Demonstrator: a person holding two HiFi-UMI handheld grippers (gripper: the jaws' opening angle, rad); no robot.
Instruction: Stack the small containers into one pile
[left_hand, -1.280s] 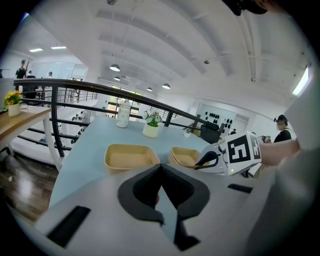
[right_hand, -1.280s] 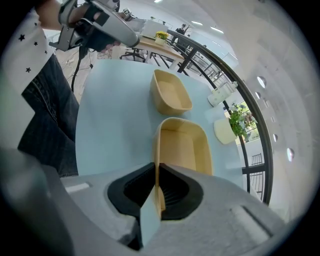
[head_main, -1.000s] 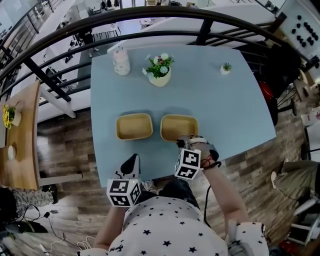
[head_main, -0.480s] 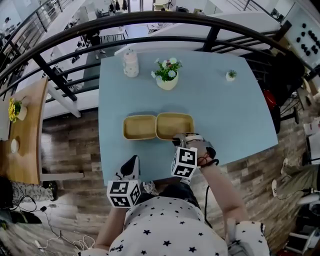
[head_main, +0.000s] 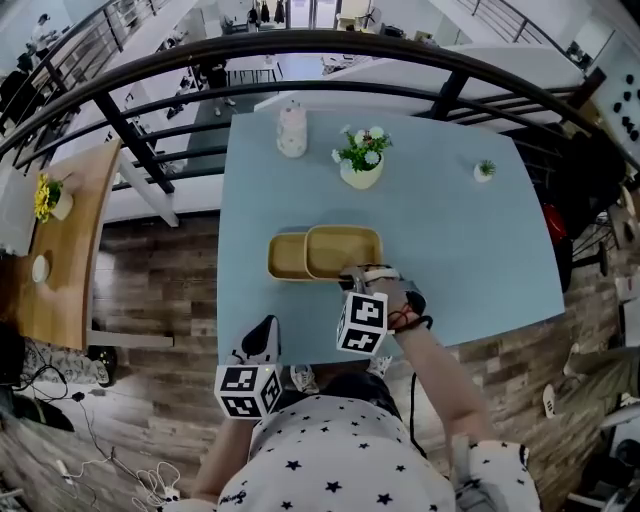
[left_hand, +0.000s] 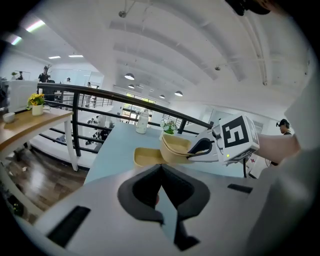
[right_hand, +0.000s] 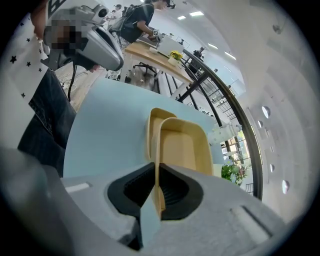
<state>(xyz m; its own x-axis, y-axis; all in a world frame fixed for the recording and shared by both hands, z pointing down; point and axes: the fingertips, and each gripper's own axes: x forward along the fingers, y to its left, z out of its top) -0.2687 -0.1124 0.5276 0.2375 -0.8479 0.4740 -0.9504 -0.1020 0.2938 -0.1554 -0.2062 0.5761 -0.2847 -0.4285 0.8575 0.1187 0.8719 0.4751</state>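
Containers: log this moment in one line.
right gripper shut on held container | tilted over second container | left gripper shut, empty

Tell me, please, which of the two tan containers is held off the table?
The right-hand container, gripped by its near rim in the right gripper: it is raised, tilted and overlapping the other container, which lies flat on the blue table.

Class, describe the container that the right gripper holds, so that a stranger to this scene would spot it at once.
On the blue table, toward its near side, sit two tan rectangular containers. Take the right container, pinched at its near rim by the right gripper. Unlike the left container, it is raised and overlaps its neighbour's edge.
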